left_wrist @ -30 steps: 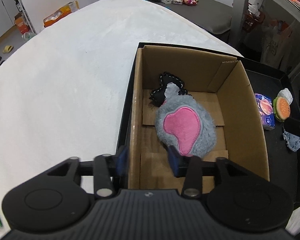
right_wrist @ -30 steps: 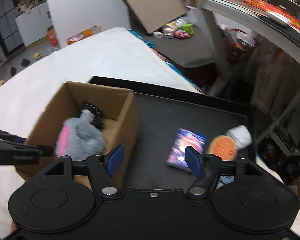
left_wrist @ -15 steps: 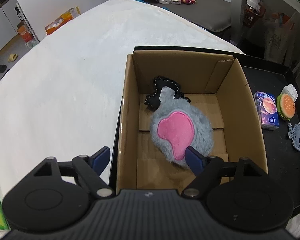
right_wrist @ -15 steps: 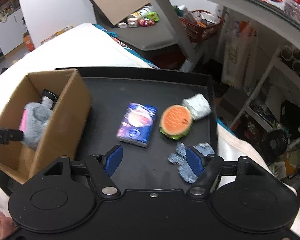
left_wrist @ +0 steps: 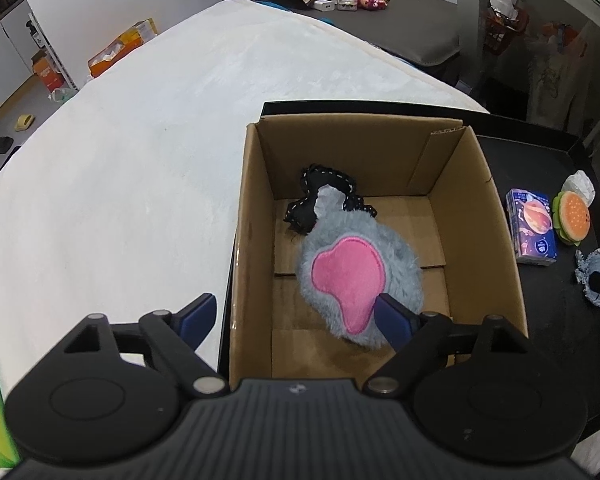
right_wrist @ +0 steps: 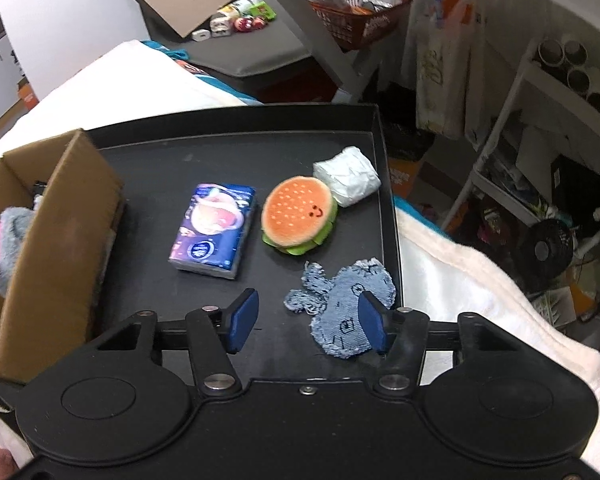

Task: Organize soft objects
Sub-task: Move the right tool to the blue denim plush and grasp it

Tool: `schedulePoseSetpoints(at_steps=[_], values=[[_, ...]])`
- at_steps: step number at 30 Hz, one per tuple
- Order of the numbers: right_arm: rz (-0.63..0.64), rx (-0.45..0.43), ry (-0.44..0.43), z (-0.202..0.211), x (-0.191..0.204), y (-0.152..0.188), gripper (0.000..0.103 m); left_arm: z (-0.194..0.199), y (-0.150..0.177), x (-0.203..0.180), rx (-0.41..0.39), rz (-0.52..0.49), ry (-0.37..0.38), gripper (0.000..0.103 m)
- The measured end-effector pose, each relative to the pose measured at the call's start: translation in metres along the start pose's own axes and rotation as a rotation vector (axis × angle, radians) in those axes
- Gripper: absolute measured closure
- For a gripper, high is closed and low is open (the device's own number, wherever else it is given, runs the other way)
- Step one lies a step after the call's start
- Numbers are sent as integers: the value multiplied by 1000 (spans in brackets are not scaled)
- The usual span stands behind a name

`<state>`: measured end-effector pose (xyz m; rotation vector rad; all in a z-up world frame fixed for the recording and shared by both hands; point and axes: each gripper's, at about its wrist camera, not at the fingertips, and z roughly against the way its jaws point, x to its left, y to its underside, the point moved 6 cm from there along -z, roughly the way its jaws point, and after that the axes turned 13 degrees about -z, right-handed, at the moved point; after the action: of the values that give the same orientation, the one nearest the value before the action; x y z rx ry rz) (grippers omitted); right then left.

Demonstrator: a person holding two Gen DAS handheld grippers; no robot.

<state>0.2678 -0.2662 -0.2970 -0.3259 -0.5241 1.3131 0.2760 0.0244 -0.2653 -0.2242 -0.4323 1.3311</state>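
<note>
Left gripper (left_wrist: pixel 296 316) had just opened, jaws wide and empty over the cardboard box (left_wrist: pixel 496 216); grey plush (left_wrist: pixel 360 276) lay released inside. Right gripper (right_wrist: pixel 306 324) was closing, nothing pinched yet, on the denim patch (right_wrist: pixel 340 300) right of the box. Advice: drop lower, pinch mid-patch. Only the right view showed the patch whole.

In the cardboard box (left_wrist: pixel 476 216) on the tray's (right_wrist: pixel 236 136) left side lies the plush toy (left_wrist: pixel 360 276). Right of it lie tissue pack (right_wrist: pixel 214 236), burger toy (right_wrist: pixel 298 216) and denim patch (right_wrist: pixel 340 308).
</note>
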Motion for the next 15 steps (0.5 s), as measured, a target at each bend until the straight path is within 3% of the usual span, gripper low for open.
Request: schedulePoseSetpoints(at_steps=[11,13,15], values=[[-21,49,81,-30,-9,7,52,-5,5,-5,15,-22,34,18],[-6,47,100,-31,-7,8,55,-4,5,-6,11,-22,35,18],[6,43,127,-30,-7,8,68,-4,5,-5,8,-20,35,18]])
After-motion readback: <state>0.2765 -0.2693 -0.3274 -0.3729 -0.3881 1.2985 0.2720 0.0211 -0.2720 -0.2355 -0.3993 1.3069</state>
